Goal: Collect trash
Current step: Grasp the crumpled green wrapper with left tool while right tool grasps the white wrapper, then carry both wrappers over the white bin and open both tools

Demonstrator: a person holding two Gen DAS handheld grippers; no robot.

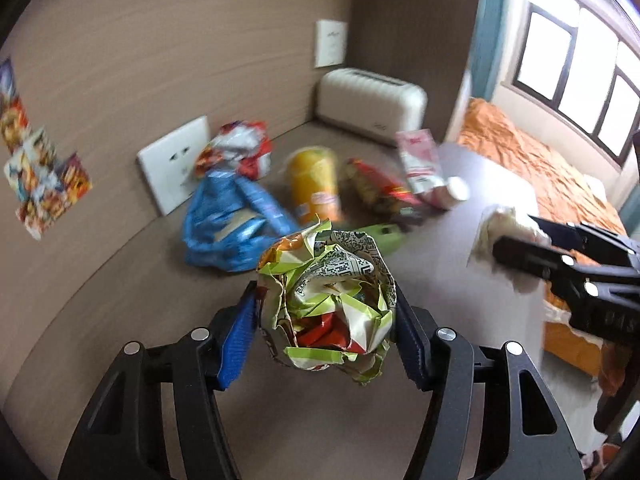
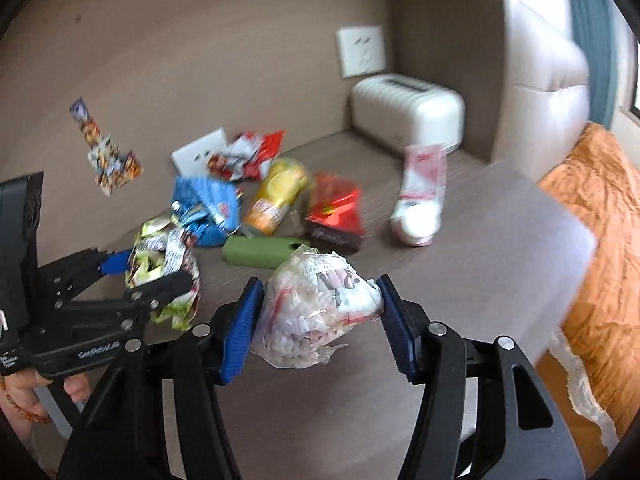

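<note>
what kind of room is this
Probably a bedroom or hotel room. A bed with an orange cover lies under a window, and beside it a built-in wooden desk carries wall sockets, a cream toaster and snack litter.

Light level: moderate, even daylight, soft on the desk top (image 1: 460,208).
Light source: window (image 1: 576,76) at upper right of left wrist view; panes blown out to white.
Shadows: faint and diffuse beneath the litter; no hard edges.
Glare: small highlights on the red foil packet (image 2: 334,204) and on the metal pins of the gripper frames.
Motion blur: heavy on the far litter, toaster (image 1: 372,106) and wall socket (image 1: 176,164); streaked across the desk edge in right wrist view.
Sharpest zone: crumpled green wrapper (image 1: 328,304) close to the lens; clear bag (image 2: 316,312) slightly soft.
Distortion: strong fisheye bowing of walls; black vignette in the corners.
</note>
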